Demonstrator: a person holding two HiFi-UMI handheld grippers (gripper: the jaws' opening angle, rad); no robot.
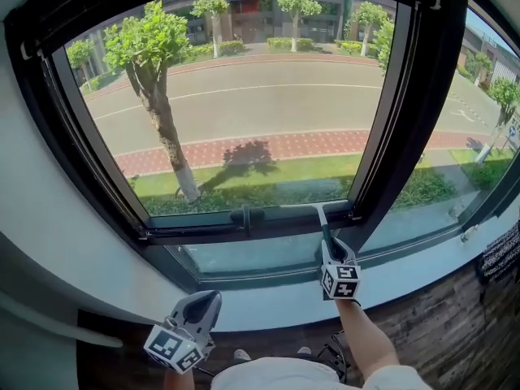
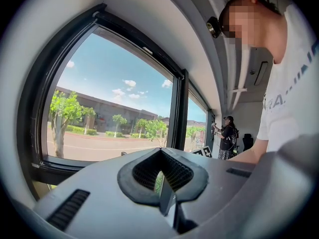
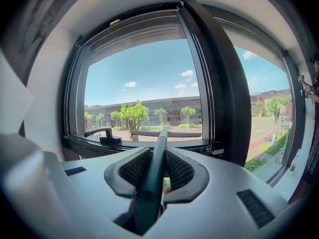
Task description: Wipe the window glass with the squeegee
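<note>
Right gripper (image 1: pixel 331 252): you hold it up toward the bottom of the window. Its jaws are clamped on the dark green handle of the squeegee (image 3: pixel 157 156), which runs straight out between the pads.

Squeegee position: the blade lies level at the foot of the window glass (image 1: pixel 260 112), just above the lower frame and just right of the window handle (image 1: pixel 246 216). From the right gripper view, whether the rubber actually touches the pane cannot be told.

Left gripper (image 1: pixel 206 301): it hangs low, well apart from the window. The pads are drawn together with only a sliver between them, and nothing is held.

Condition of glass: no suds, streaks or water lines show in any view, so the pictures give no direct count of strokes made.

Assessment: with the blade at the bottom edge, this column is probably either finished or about to begin; which one cannot be settled here. The rest of the pane's width, and the adjoining pane (image 1: pixel 455 161) to the right, should be treated as outstanding.
</note>
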